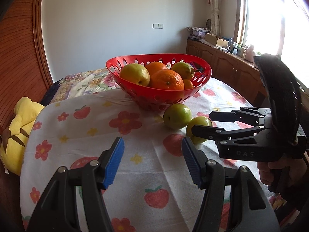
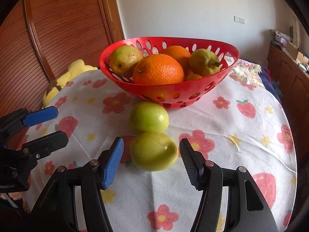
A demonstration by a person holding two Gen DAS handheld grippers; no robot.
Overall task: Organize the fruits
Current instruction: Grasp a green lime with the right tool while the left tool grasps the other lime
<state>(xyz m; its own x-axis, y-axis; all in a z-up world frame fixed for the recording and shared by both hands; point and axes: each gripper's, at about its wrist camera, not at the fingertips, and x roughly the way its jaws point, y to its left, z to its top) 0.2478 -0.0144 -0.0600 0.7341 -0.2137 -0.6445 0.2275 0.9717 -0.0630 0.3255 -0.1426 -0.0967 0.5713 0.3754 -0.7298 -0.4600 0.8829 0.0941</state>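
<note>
Room: white wall, a brown slatted door at the left, wooden cabinets [image 1: 227,61] under a bright window [image 1: 270,19] at the right.
Bench: covered by a white cloth [image 2: 222,127] printed with red flowers and strawberries; a floral quilt [image 1: 81,83] lies beyond it.
Toy: a yellow plush [image 1: 17,131] sits off the bench's left edge.
Basket: a red perforated basket [image 2: 227,71] stands on the cloth at the far middle.
In the basket: a large orange [image 2: 158,69] at the front, a second orange [image 2: 177,53] behind it, a yellow-green pear [image 2: 123,60] at the left, another pear [image 2: 203,61] with its stem at the right, and a small orange fruit [image 2: 193,76] low between them.
Loose fruit: two green apples lie on the cloth just in front of the basket, touching or nearly so; the far apple [image 2: 148,117] is beside the basket's base, the near apple [image 2: 153,150] closer to the cameras.
Right gripper [image 2: 151,162]: jaws apart, one on each side of the near apple, pads not pressing on it; gaps show on both sides.
Left gripper [image 1: 152,162]: jaws apart over bare cloth, nothing between them, to the left of the apples.
Hand: a hand [image 1: 280,174] holds the right gripper's handle.
</note>
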